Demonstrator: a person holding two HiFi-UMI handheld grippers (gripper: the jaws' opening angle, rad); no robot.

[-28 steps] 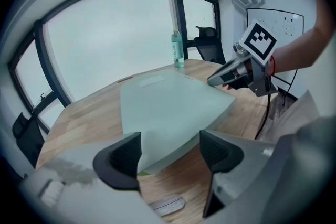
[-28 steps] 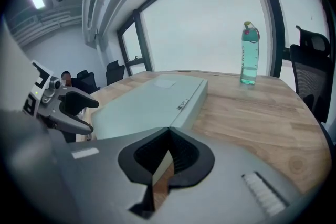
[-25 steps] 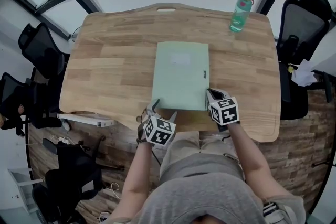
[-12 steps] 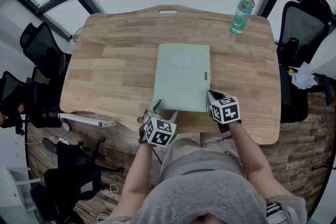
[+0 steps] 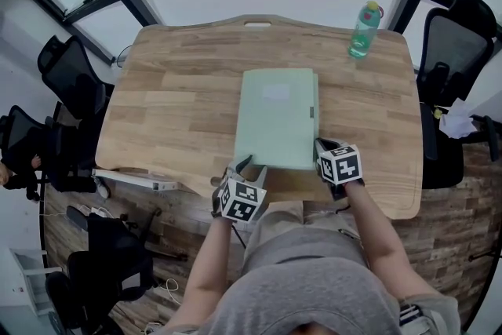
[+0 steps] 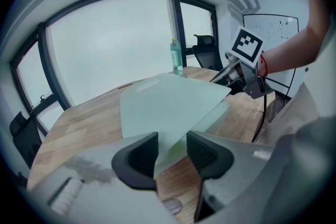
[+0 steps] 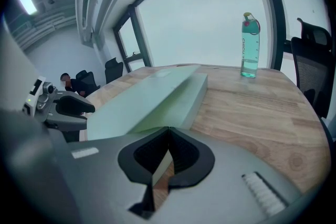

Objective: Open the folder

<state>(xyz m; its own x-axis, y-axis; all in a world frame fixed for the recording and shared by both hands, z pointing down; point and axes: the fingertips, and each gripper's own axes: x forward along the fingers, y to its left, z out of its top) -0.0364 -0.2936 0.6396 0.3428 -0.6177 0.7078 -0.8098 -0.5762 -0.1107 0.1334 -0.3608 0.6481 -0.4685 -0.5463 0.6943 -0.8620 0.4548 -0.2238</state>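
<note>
A pale green folder (image 5: 278, 118) lies on the wooden bench (image 5: 172, 106), just ahead of both grippers. The right gripper (image 7: 168, 131) has its fingers pinched shut on the near right corner of the cover (image 7: 142, 99), raising it slightly. The left gripper (image 6: 171, 139) has just been closing; its fingers straddle the near left corner without pressing. Opening has barely begun: the cover has yet to swing fully over.
</note>
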